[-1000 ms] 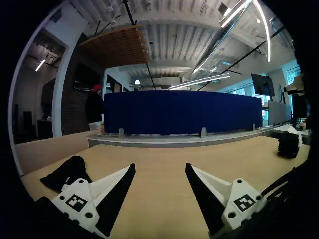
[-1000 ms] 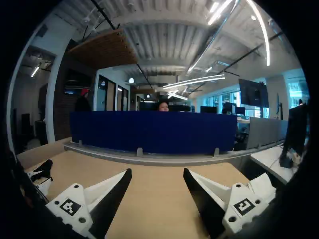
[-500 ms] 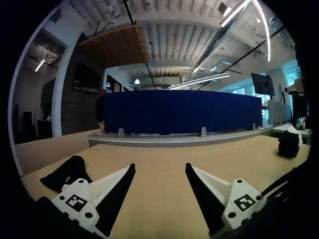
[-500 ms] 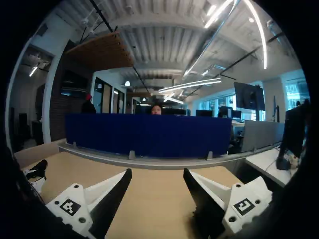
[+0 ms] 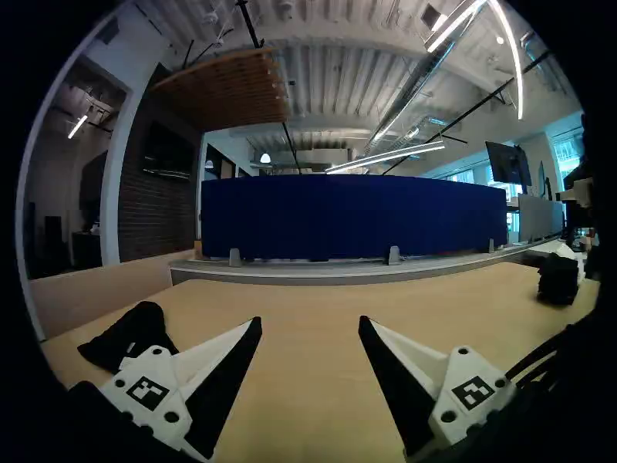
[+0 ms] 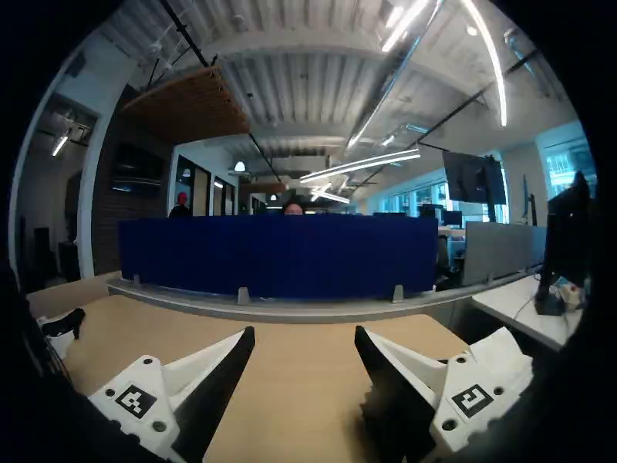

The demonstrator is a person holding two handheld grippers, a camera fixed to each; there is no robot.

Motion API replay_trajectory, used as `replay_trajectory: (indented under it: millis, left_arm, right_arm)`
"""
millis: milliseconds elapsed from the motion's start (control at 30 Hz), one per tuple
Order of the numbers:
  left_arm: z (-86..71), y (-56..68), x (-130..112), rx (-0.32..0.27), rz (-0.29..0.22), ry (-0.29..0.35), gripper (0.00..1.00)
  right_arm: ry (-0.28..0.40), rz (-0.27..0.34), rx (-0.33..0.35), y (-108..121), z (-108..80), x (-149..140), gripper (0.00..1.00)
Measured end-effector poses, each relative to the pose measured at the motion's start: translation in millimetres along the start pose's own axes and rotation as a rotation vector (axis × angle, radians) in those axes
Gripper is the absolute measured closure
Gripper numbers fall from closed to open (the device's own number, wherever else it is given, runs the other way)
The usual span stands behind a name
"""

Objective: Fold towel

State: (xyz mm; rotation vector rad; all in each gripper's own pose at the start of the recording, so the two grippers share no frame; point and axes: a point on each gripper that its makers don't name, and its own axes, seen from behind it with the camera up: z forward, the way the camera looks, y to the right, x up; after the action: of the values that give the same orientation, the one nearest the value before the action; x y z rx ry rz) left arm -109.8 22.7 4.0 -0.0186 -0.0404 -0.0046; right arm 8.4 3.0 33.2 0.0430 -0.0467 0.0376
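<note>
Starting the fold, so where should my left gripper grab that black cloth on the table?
Likely its raised, rounded far end: the black cloth lies bunched there, so the jaws can close over the hump. Come from above and its right, over bare table; its near part is hidden behind the open left gripper.

An open-plan office: long wooden desks (image 5: 324, 301) split by a blue divider (image 5: 347, 217), monitors (image 6: 472, 176) at the workstations beyond, and strip lights (image 5: 386, 157) hanging under an exposed ribbed ceiling (image 5: 339, 77).
</note>
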Motion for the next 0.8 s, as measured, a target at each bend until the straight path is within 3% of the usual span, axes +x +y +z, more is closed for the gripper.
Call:
replay_trajectory:
  millis: [400,600,800]
  left_arm:
    - [0.0,-0.9,0,0.000,0.000,0.000,0.07]
    - [0.1,-0.9,0,0.000,0.000,0.000,0.07]
    - [0.3,-0.9,0,0.000,0.000,0.000,0.07]
  right_arm:
    - [-0.005,0.030,-0.007,14,-1.5,-54,0.00]
    - [-0.001,0.059,0.001,10,-0.1,-78,0.00]
    - [-0.018,0.047,0.015,7,1.0,-100,0.00]
